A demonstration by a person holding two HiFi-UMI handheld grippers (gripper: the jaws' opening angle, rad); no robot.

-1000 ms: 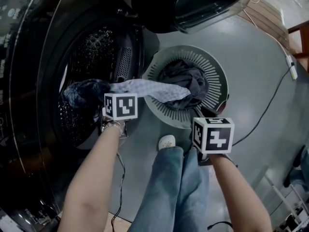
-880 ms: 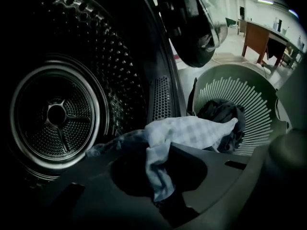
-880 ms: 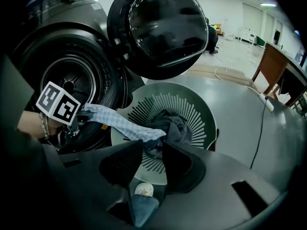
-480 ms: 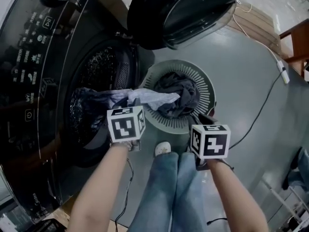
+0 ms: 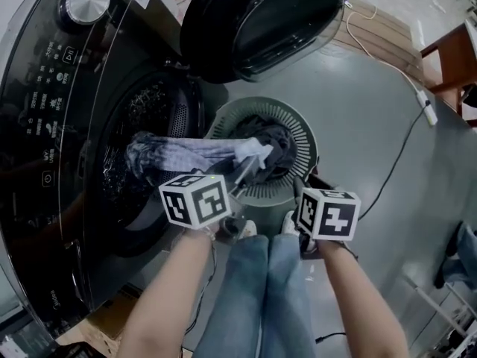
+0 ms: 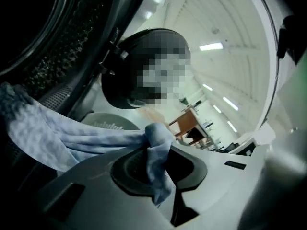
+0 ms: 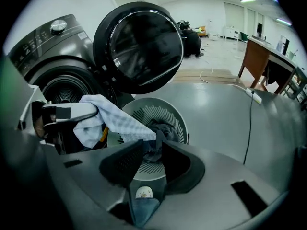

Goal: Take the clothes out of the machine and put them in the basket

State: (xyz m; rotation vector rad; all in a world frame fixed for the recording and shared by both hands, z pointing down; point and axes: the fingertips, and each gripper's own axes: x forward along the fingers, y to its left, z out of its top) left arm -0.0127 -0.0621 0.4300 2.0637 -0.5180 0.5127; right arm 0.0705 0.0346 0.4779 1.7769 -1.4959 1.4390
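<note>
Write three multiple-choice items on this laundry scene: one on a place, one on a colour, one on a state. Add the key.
1. Where does the round basket stand?
A. On the floor beside the machine
B. On top of the machine
C. On a wooden table

2. What colour is the cloth stretched out of the drum?
A. Red
B. Yellow
C. Light blue

3. In what state is the left gripper?
A. Open and empty
B. Shut on the cloth
C. Shut on the basket's rim

Key:
1 A: the head view shows it on the grey floor, below the open door.
2 C: the left gripper view shows a pale blue check.
3 B: its jaws pinch a fold of the cloth.
</note>
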